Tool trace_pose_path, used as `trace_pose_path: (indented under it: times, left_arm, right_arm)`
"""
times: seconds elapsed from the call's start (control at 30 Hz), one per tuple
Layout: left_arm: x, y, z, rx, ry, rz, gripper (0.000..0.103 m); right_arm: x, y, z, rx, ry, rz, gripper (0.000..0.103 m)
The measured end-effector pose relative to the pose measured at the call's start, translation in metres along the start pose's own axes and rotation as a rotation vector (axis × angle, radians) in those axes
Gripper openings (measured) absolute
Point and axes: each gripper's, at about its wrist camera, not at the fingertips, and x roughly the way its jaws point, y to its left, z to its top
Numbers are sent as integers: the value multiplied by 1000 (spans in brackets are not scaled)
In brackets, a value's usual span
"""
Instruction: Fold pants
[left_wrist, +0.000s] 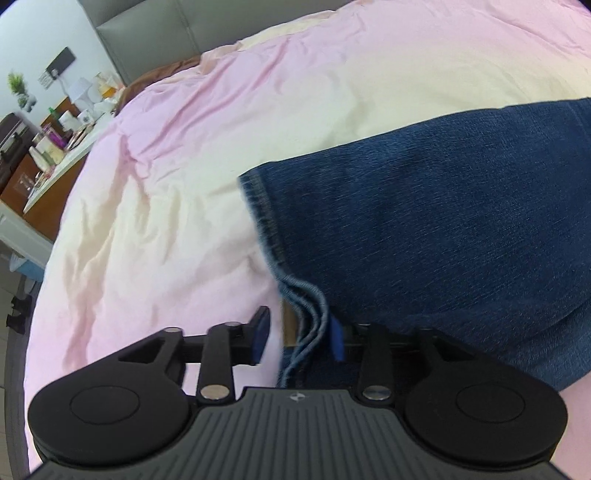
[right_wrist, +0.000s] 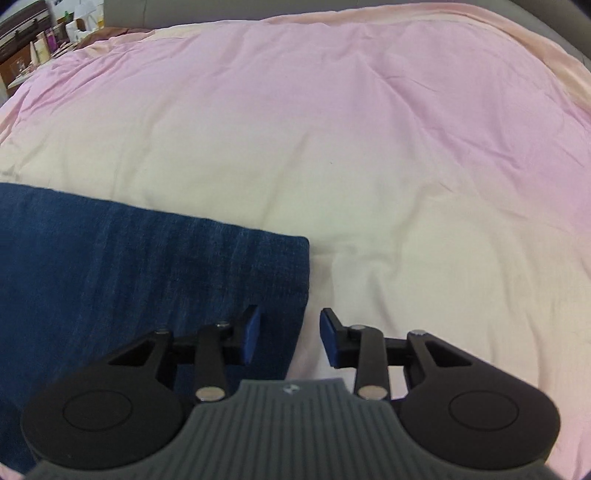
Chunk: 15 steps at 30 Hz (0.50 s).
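Note:
Dark blue denim pants (left_wrist: 443, 221) lie folded on a pink and cream bed cover (left_wrist: 166, 192). The stitched leg hems (left_wrist: 266, 221) form their left end in the left wrist view. My left gripper (left_wrist: 299, 338) is open at the near corner of those hems, with the layered hem edges (left_wrist: 308, 325) hanging between its blue pads, the left pad clear of the cloth. In the right wrist view the pants (right_wrist: 129, 277) fill the lower left and end in a smooth folded edge (right_wrist: 304, 280). My right gripper (right_wrist: 291, 338) stands open astride that edge, its left finger over denim, its right over the cover (right_wrist: 369, 147).
A grey padded headboard (left_wrist: 147, 33) runs along the far side of the bed. A cluttered bedside surface (left_wrist: 48, 147) with bottles and boxes stands beyond the bed's left side, also in the right wrist view's corner (right_wrist: 37, 37). Floor (left_wrist: 14, 295) shows at the far left.

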Motion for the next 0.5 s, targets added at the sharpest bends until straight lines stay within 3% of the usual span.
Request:
trace_pose_path:
  times: [0.17,0.23,0.43,0.5]
  left_arm:
    - [-25,14,-20,-11,26,27,48]
    - [-39,21,-26,-67,15,37,48]
    - [-79,13,-26,-184,-129,-60,48]
    - [-71,2,-25,-184,-105,-56,44]
  right_arm:
    - [-55,7,-49,-43,-23,65,31]
    - [-72,13,-69,-52,-29,98,31]
    - [-93,39,-96,-94,-75,116,30]
    - [-93,46,-100,-100,-89,108,28]
